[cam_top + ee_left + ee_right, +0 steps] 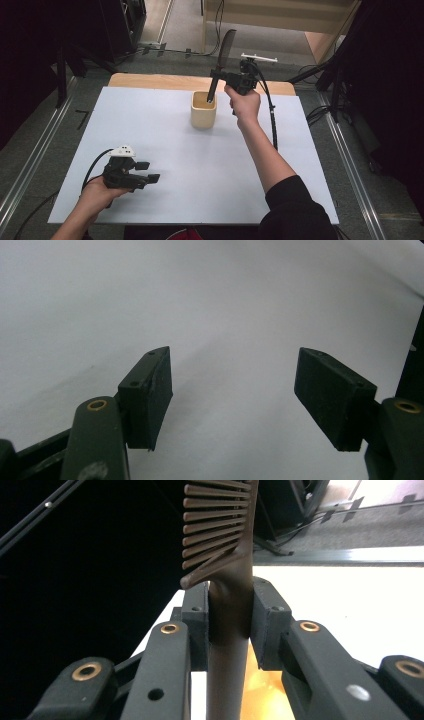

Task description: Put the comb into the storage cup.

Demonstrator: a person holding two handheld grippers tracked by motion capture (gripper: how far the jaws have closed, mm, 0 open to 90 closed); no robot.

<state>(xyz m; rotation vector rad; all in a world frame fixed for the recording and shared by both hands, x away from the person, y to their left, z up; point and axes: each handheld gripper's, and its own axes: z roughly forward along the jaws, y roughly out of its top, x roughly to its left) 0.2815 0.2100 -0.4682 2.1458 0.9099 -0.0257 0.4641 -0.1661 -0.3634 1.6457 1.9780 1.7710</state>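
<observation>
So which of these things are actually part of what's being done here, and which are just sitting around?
In the job:
- comb, standing upright with its handle end in the cup
- beige cup
- right hand-held gripper, shut on the comb's handle

Standing by or lying about:
- left hand-held gripper, open, holding nothing, low over the white table
- cables on the floor beyond the table

Comb [225, 540] top cut off by upper edge; handle end hidden inside cup [203, 119].
</observation>
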